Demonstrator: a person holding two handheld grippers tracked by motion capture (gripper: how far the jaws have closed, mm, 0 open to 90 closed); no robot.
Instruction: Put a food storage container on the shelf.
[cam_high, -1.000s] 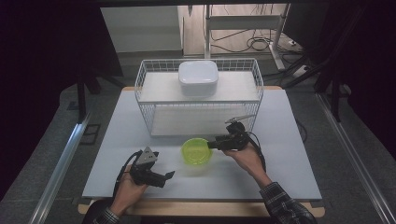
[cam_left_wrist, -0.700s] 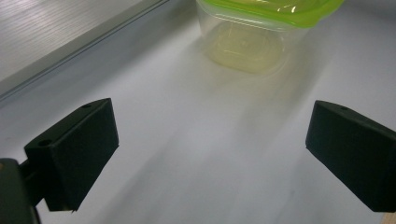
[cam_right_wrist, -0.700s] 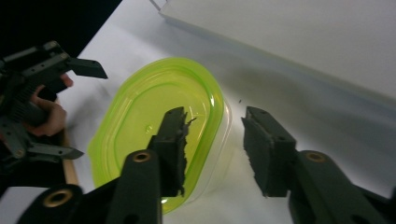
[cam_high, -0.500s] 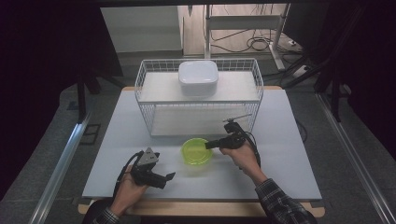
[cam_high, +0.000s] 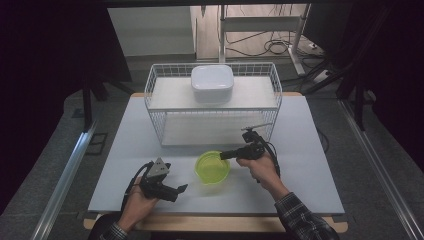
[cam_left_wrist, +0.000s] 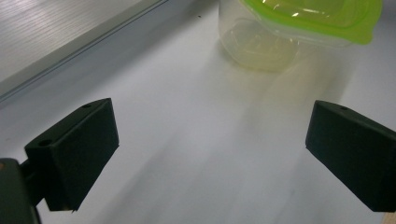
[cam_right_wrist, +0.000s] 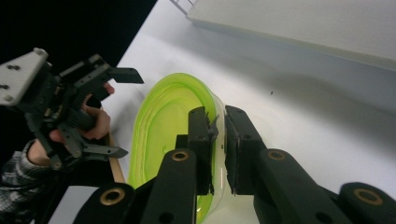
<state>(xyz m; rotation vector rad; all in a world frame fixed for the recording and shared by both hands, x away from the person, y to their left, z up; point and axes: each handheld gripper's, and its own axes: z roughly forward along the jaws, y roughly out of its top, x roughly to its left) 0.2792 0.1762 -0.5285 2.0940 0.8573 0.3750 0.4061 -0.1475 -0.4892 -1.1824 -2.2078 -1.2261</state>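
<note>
My right tongs (cam_high: 223, 155) sit just right of the middle of the high view, pointing left at the green tub (cam_high: 212, 167) that stands on the white surface (cam_high: 310, 165) slightly below the centre of the frame. Their jaws have just been closing, and in the right gripper view the right tongs (cam_right_wrist: 217, 128) now pinch the near rim of the green tub (cam_right_wrist: 163, 121): one jaw stands inside the rim, the other outside, with the thin clear wall caught between the pads. The tub has a clear body and a bright green top edge.

My left tongs (cam_high: 181, 189) rest low in the lower left of the high view, apart from the tub and aimed toward the right. In the left gripper view the left tongs (cam_left_wrist: 210, 140) stand wide apart with only bare surface between the jaws, and the tub (cam_left_wrist: 299, 28) shows at the top right of that frame, well ahead of the tips. From the right gripper view, my left hand (cam_right_wrist: 88, 123) and its tongs appear at the left edge, beyond the tub.

Behind the tub, in the upper middle of the high view, a white wire basket (cam_high: 155, 100) stands on the surface, and a white lidded box (cam_high: 212, 84) sits on top of it.
</note>
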